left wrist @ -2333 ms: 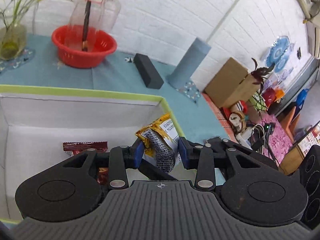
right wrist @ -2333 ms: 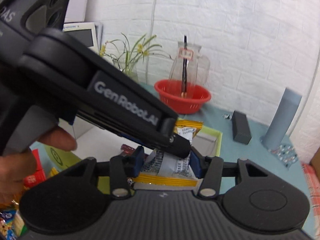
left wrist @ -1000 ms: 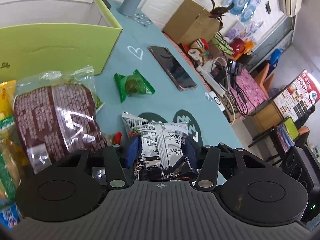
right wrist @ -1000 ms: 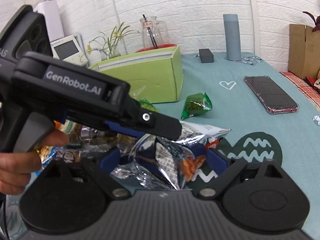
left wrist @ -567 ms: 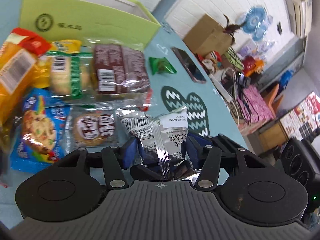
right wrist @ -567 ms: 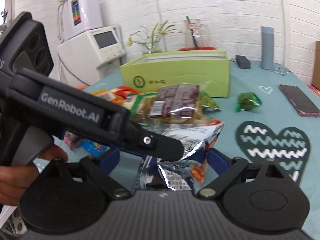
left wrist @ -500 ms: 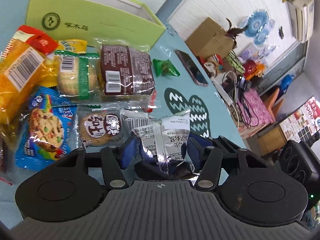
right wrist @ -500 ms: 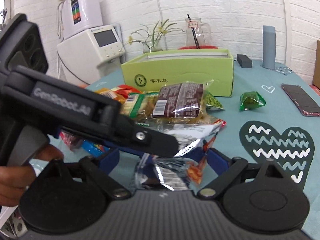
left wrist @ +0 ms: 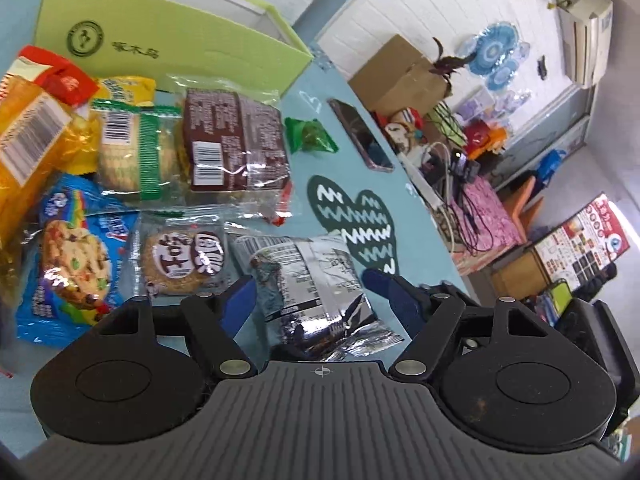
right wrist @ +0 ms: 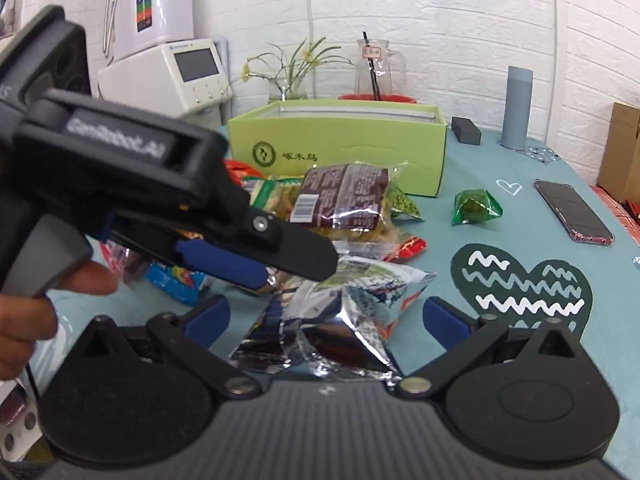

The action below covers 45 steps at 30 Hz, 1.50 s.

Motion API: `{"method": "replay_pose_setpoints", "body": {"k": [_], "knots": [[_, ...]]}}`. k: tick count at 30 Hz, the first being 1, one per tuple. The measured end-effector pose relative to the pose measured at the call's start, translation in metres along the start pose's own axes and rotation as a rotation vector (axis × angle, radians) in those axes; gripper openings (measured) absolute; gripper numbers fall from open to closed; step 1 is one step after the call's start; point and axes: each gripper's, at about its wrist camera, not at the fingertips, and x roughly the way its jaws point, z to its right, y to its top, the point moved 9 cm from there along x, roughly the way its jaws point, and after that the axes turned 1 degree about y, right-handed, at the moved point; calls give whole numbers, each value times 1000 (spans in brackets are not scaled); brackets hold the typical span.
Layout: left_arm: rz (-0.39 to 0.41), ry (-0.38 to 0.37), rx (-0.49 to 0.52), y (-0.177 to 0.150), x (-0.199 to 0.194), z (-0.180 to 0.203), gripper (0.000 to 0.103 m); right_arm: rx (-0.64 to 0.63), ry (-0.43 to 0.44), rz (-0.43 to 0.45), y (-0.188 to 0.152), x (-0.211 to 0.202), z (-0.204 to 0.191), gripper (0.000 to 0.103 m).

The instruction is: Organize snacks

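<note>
**Entry: crinkled silver foil snack packet, between 2 opening tongs**

Item: crinkled silver foil snack packet [left wrist: 316, 280], printed side up, lying on the teal tablecloth [right wrist: 520, 216] near its front edge, just left of the dark heart-shaped mat [left wrist: 356, 224].

Left gripper [left wrist: 310, 290]: jaws opening, blue pads clear of the packet on both sides; packet sits in the gap, unpinched.

Right gripper [right wrist: 324, 316]: jaws opening, spread almost to their widest; the same packet lies between them, untouched by either pad.

Step in hand, as judged: a grab at the packet with both tongs, not yet a grip. The next move calls for 1 gripper to close across the packet's puffed middle, not its slippery crimped end, then carry it to the lime-green cardboard box [right wrist: 344, 148] toward the back edge.

Left wrist view only: loose stock beside the box front, namely a round cookie in clear wrap [left wrist: 184, 260], a blue cookie packet [left wrist: 68, 264], a brown bar packet [left wrist: 236, 144]; also the room's clutter beyond the right edge.

Right wrist view only: the left gripper's body crossing over the packet, a hand [right wrist: 36, 304] on its trigger, and the box's open top.
</note>
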Motion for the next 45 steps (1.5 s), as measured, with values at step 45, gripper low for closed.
{"method": "replay_pose_setpoints", "body": {"k": [45], "knots": [[314,274,34,254,-36,-133,66,-218,136,93,210,206,-17,93]]}}
